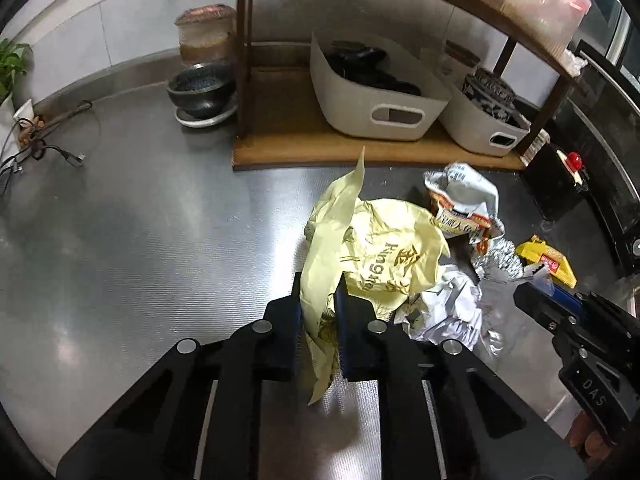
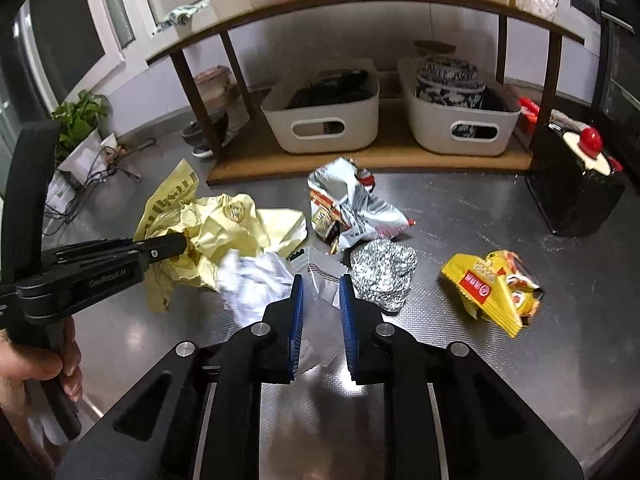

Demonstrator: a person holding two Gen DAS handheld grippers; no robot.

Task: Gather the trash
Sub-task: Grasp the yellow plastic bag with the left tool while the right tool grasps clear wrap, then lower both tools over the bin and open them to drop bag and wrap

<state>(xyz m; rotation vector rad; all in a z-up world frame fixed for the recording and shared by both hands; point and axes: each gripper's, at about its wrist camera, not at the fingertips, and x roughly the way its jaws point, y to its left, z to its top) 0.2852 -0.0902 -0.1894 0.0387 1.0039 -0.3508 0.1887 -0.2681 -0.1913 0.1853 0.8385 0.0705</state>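
Observation:
Trash lies on a steel counter (image 1: pixel 140 240). My left gripper (image 1: pixel 320 296) is shut on a crumpled pale yellow plastic bag (image 1: pixel 372 248); in the right wrist view that left gripper (image 2: pixel 176 245) bites the yellow bag (image 2: pixel 224 232) from the left. My right gripper (image 2: pixel 322 284) is shut on a clear and silver plastic wrapper (image 2: pixel 320 276). The right gripper (image 1: pixel 532 294) also shows at the right edge of the left wrist view. Beside it lie crumpled white paper (image 2: pixel 256 276), a foil ball (image 2: pixel 384 276), a white and red snack bag (image 2: pixel 348 208) and a yellow snack packet (image 2: pixel 492 288).
A wooden shelf (image 2: pixel 360 160) at the back holds two white baskets (image 2: pixel 328 120) (image 2: pixel 460 128). A black box with a red knob (image 2: pixel 576 192) stands at the right. A potted plant (image 2: pixel 80 120) and cables (image 1: pixel 48 140) sit far left, a black bowl (image 1: pixel 200 92) by the shelf leg.

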